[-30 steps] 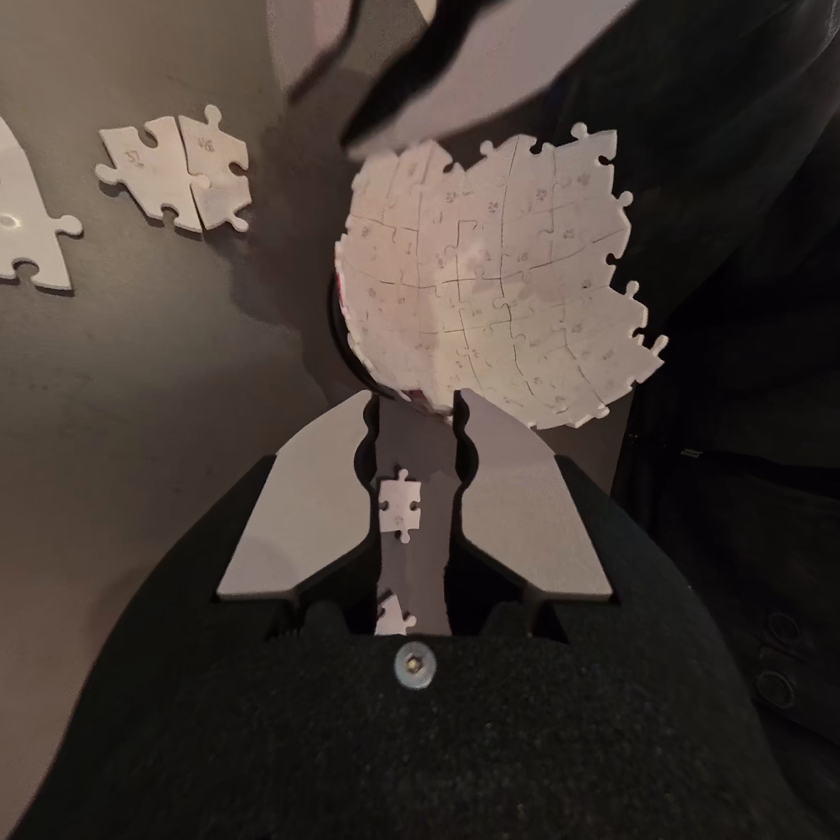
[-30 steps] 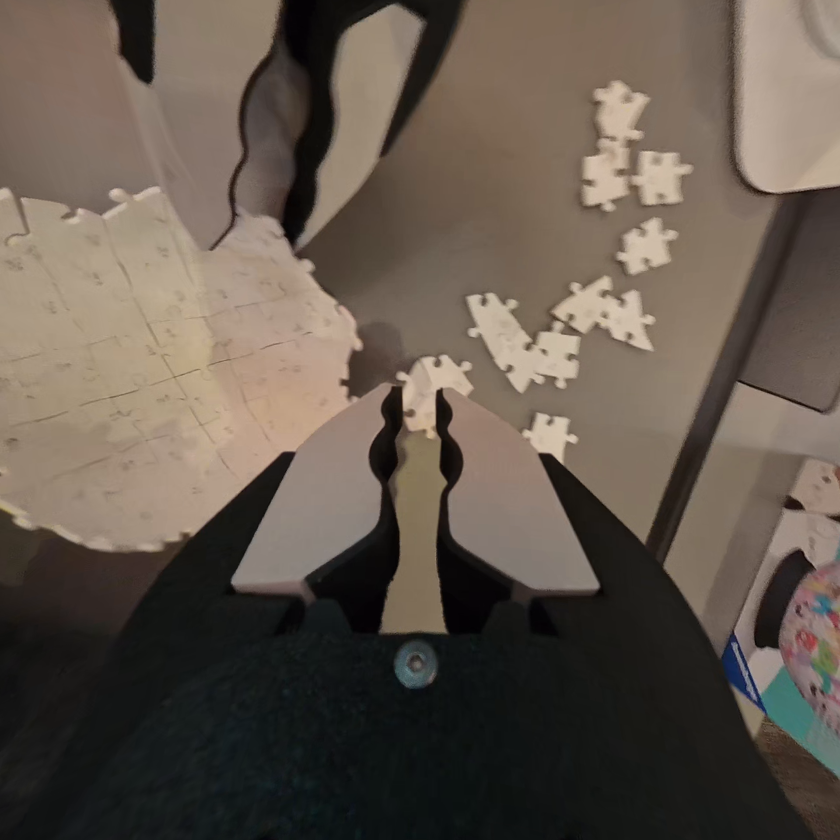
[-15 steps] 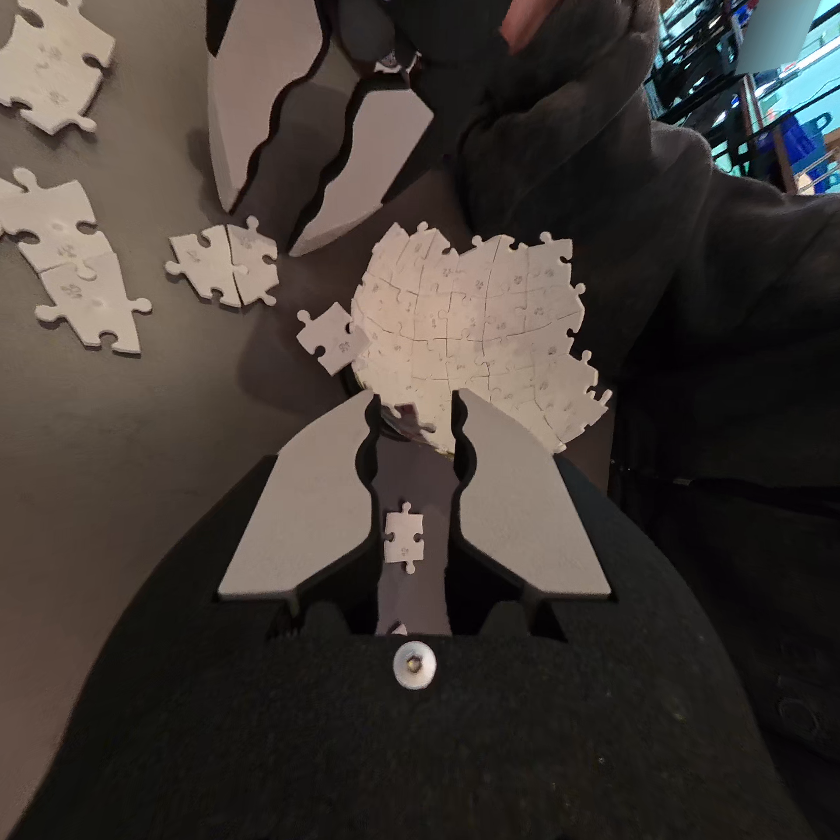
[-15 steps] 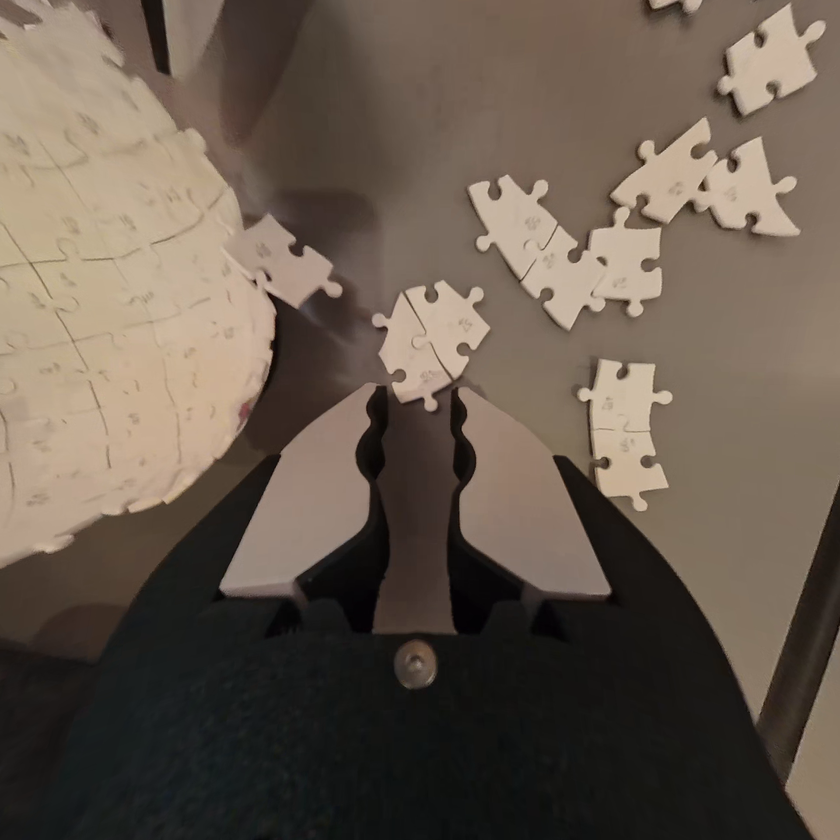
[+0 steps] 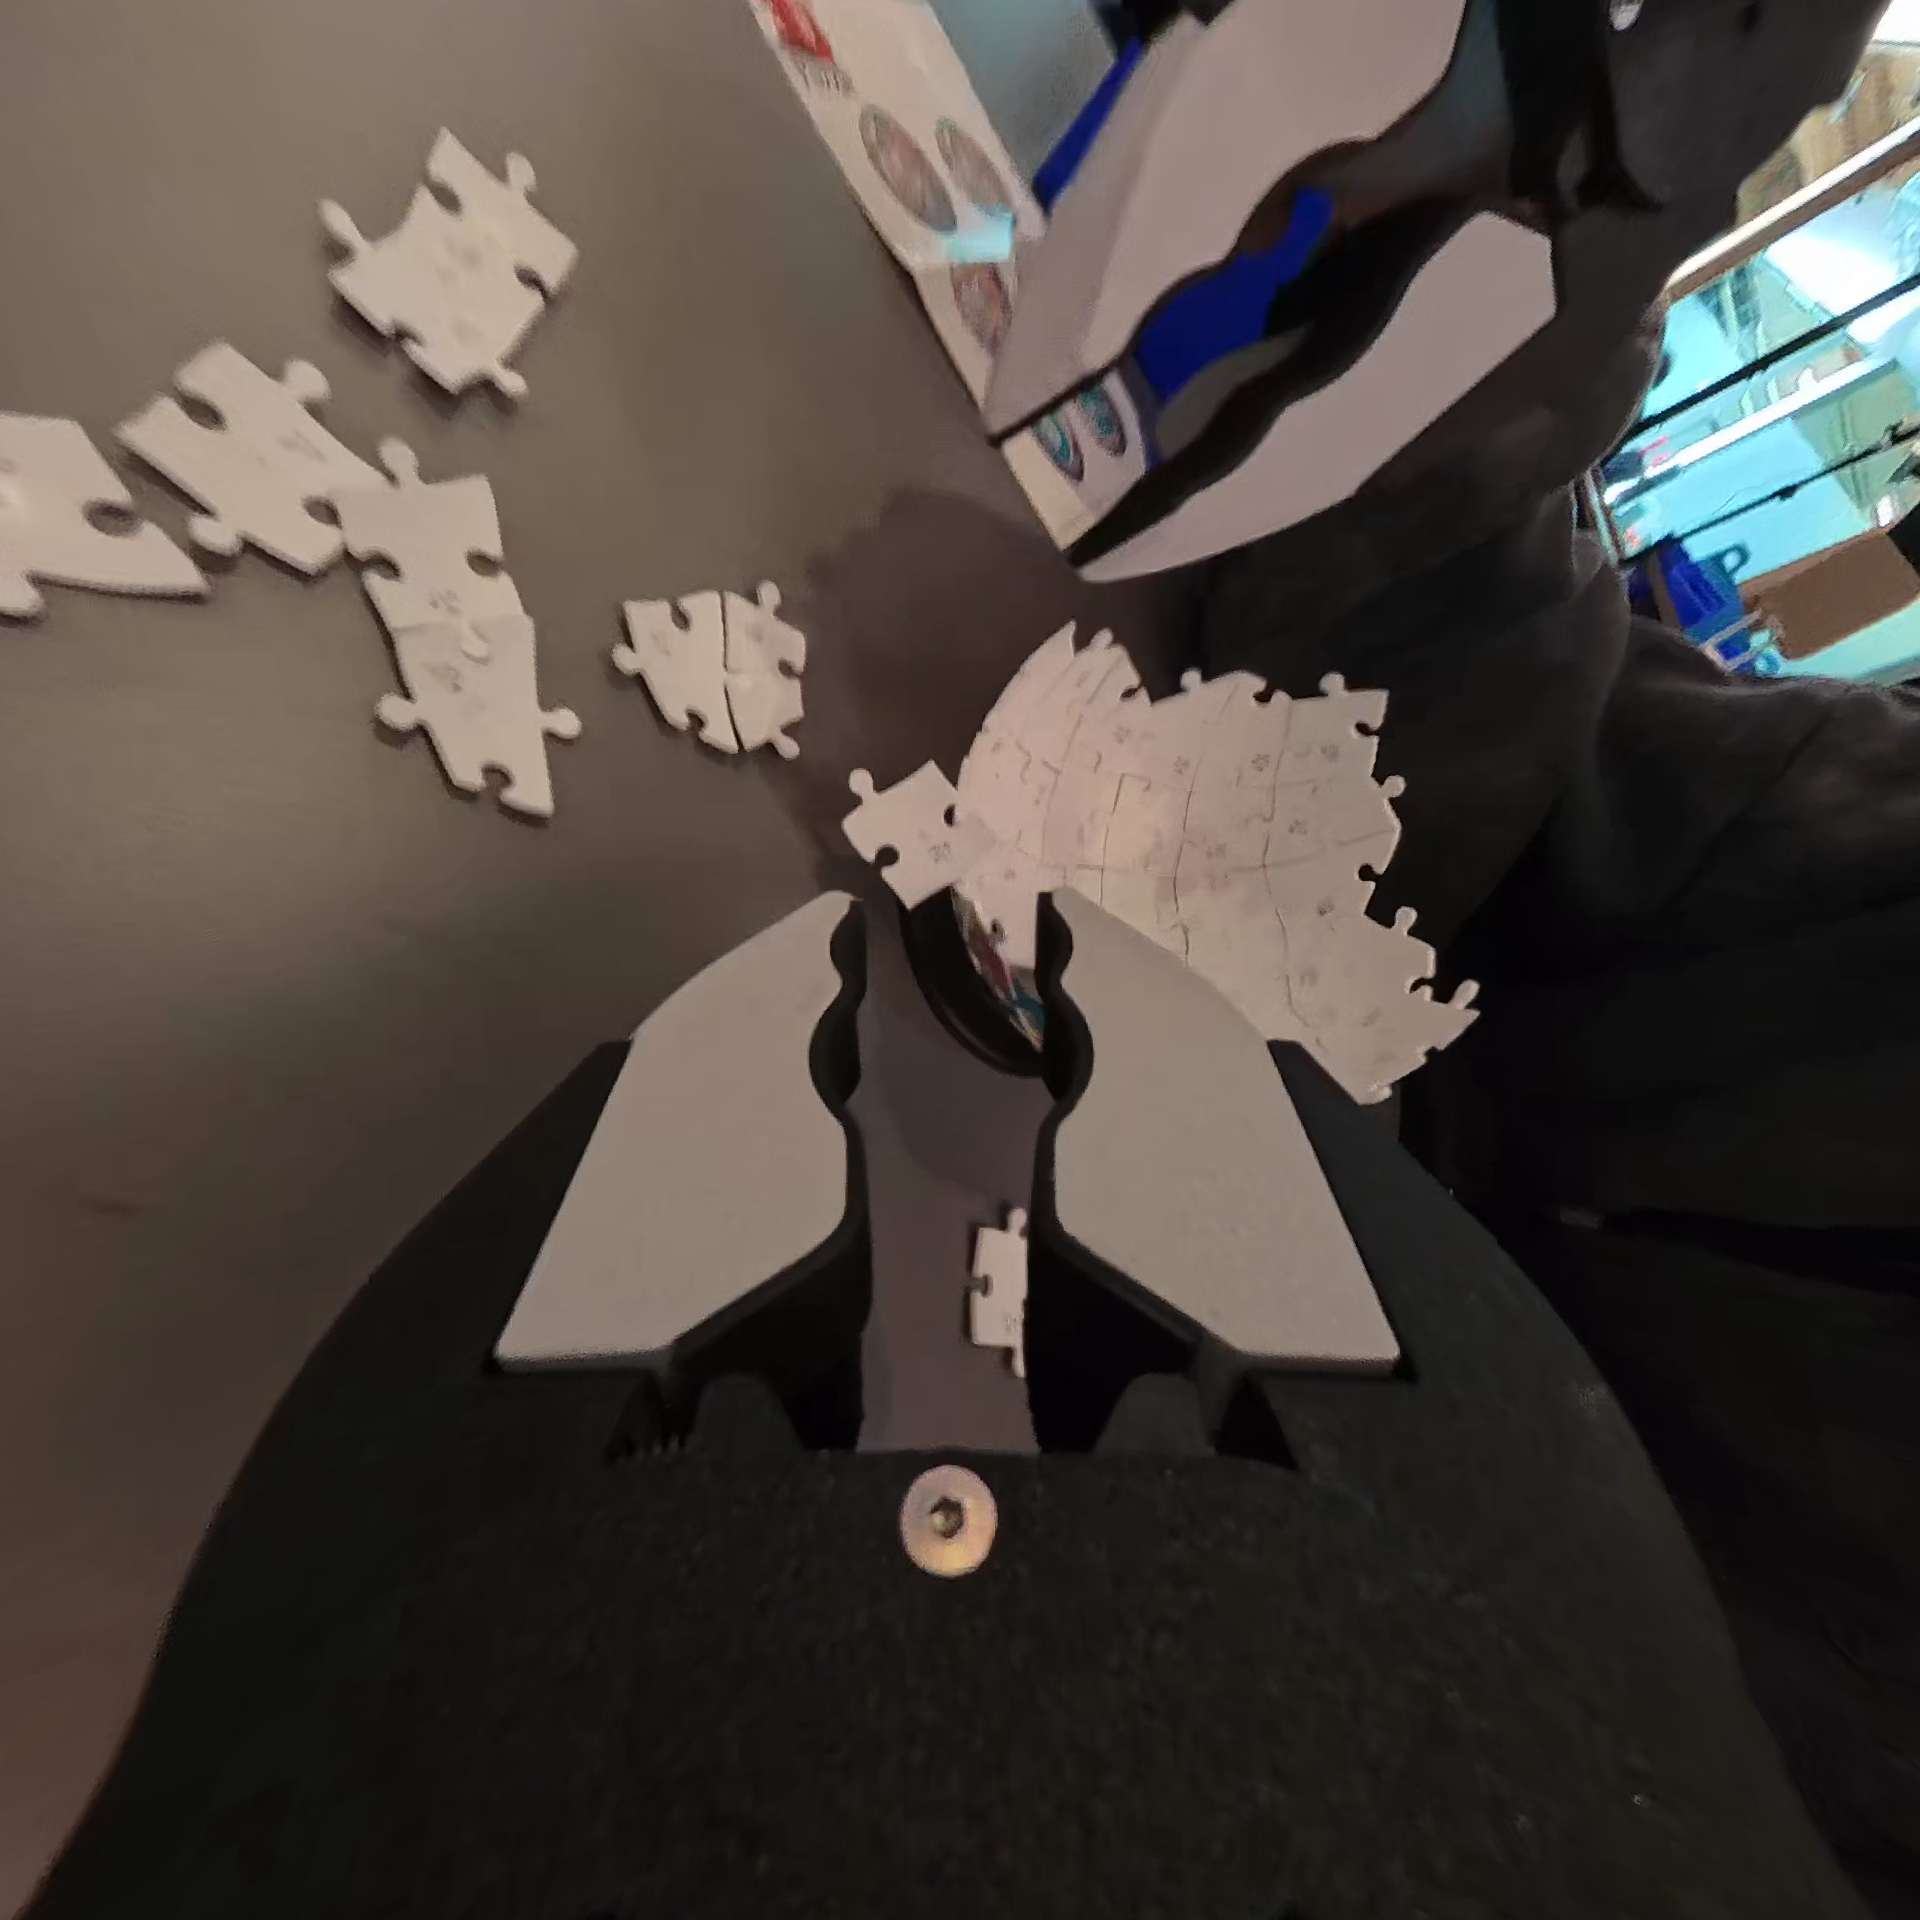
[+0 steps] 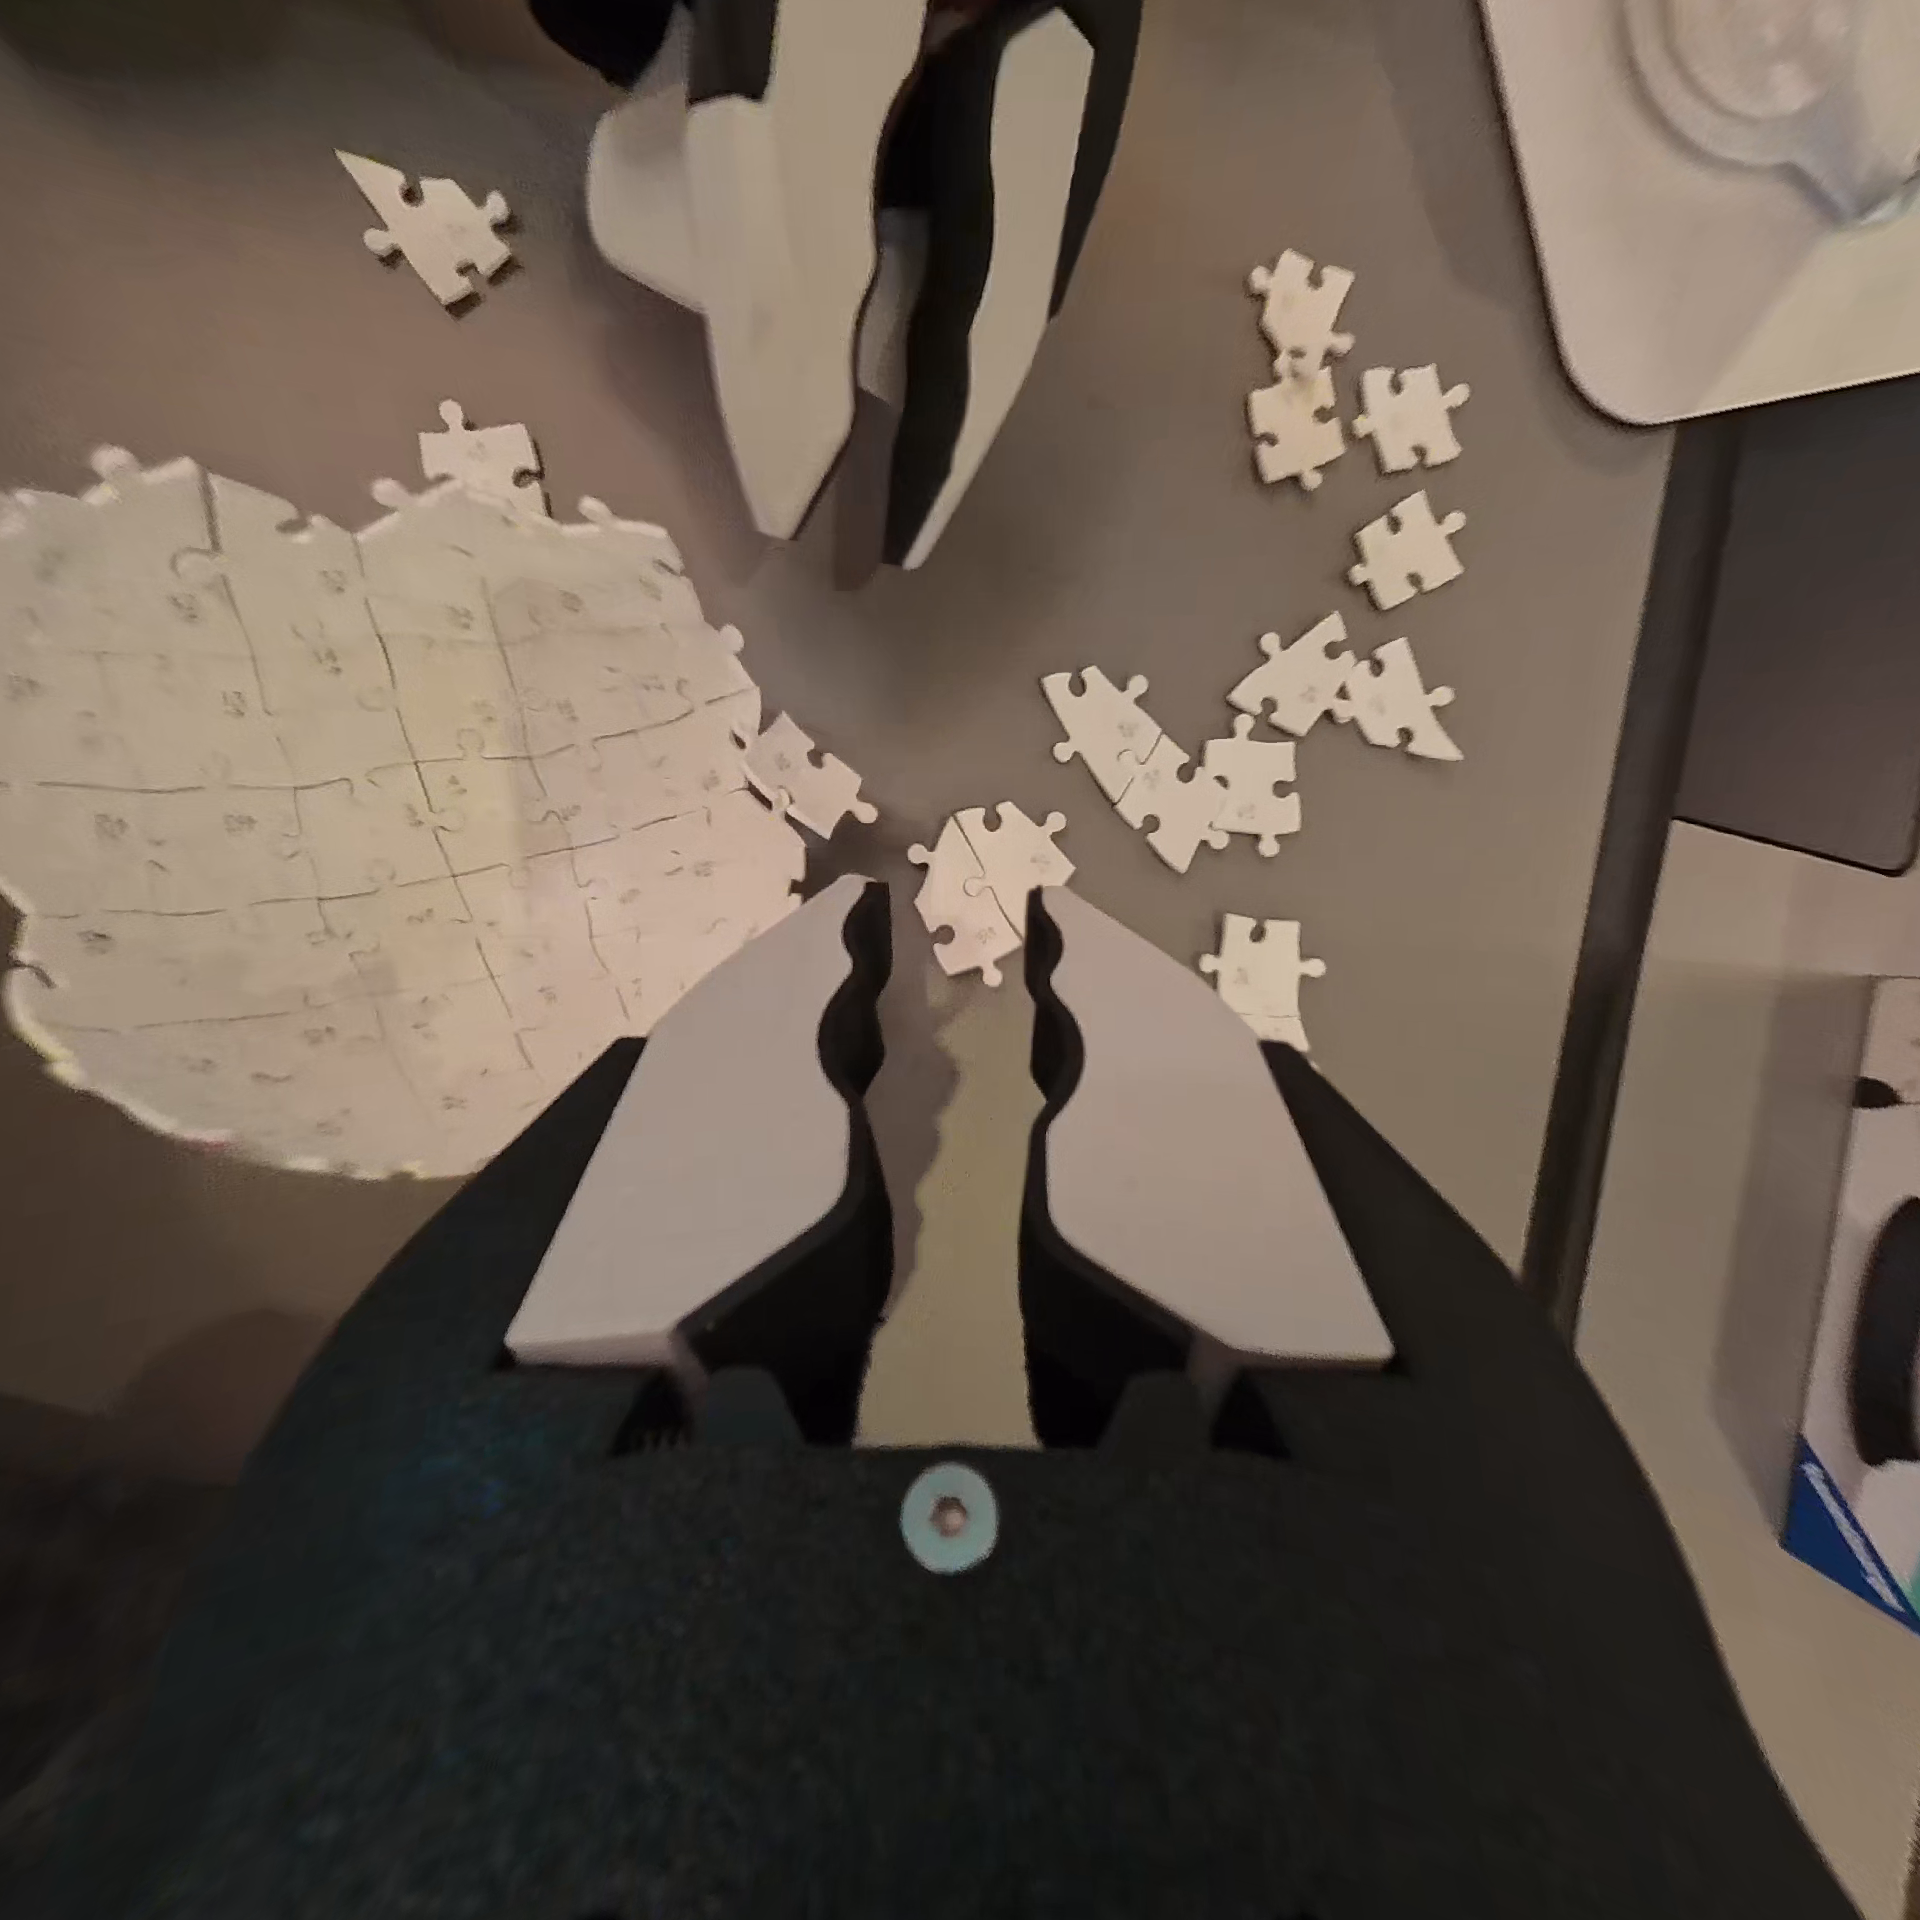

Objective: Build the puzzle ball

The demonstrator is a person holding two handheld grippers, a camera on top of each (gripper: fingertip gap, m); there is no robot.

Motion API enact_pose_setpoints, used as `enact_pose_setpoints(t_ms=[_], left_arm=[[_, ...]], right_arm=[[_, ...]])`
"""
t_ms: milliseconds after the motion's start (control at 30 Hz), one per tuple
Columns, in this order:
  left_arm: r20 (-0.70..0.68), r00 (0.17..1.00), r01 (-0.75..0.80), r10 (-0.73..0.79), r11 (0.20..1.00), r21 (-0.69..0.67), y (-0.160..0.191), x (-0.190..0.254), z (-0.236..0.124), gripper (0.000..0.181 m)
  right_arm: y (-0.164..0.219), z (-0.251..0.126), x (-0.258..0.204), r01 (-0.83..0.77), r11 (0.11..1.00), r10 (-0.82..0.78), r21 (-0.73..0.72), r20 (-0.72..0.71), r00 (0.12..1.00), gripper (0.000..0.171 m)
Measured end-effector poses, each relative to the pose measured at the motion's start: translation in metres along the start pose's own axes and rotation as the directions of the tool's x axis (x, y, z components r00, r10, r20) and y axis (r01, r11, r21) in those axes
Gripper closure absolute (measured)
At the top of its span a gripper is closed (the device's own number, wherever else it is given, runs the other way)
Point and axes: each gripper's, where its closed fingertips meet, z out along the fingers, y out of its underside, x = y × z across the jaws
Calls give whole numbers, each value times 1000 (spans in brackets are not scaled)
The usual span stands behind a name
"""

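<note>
The half-built white puzzle ball (image 5: 1195,831) sits on a black ring stand (image 5: 961,1003), just ahead of my left gripper (image 5: 951,914), which is open and empty. A single piece (image 5: 909,831) sticks out loosely at the ball's left edge. In the right wrist view the ball (image 6: 364,790) fills the left side, and the same loose piece (image 6: 810,774) hangs at its rim. My right gripper (image 6: 956,899) is open and empty above a joined pair of pieces (image 6: 987,883) on the table. Each gripper also shows in the other's view, the right gripper (image 5: 1247,312) and the left gripper (image 6: 883,312).
Several loose white pieces (image 6: 1174,779) lie on the grey table to the right of the ball, and more (image 5: 447,623) show in the left wrist view. One piece (image 5: 997,1288) lies under my left fingers. A white tray (image 6: 1714,187) and a box (image 6: 1860,1351) stand past the table's right edge. Tip to tip, the grippers are about 8 cm apart. Between my left fingertips and the single piece (image 5: 909,831) there is roughly 5 cm. Look for it in the right wrist view (image 6: 807,785) too.
My right gripper has opened wider and drawn back from the ball. A single piece now hangs at the ball's edge. The left gripper has backed off, so the ball looks smaller.
</note>
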Motion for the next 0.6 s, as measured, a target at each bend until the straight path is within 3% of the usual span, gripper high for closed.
enact_pose_setpoints(t_ms=[100, 233, 367, 433, 500, 567, 600], left_arm=[[13, 999, -47, 46, 989, 140, -21, 4, -13, 151], [171, 973, -198, 152, 935, 293, -44, 26, -39, 142], [425, 863, -428, 274, 844, 324, -49, 82, -65, 136], [603, 752, -566, 266, 729, 384, -48, 110, -78, 136], [757, 612, -675, 230, 650, 349, -34, 129, -83, 138], [816, 526, -708, 241, 655, 263, -8, 141, -74, 152], [804, 534, -691, 260, 683, 238, 7, 145, -63, 154]], right_arm=[[-18, -32, 3, -19, 998, 27, 63, -115, 993, 147], [-61, -104, 4, -23, 947, 141, 321, -349, 926, 149], [-84, -154, -33, 13, 861, 218, 508, -392, 894, 142], [-82, -157, -58, -2, 830, 264, 557, -390, 882, 141], [-71, -146, -87, -29, 818, 303, 575, -387, 871, 140], [-56, -124, -120, -99, 810, 350, 578, -341, 873, 141], [-46, -111, -137, -154, 799, 392, 582, -308, 867, 141]])
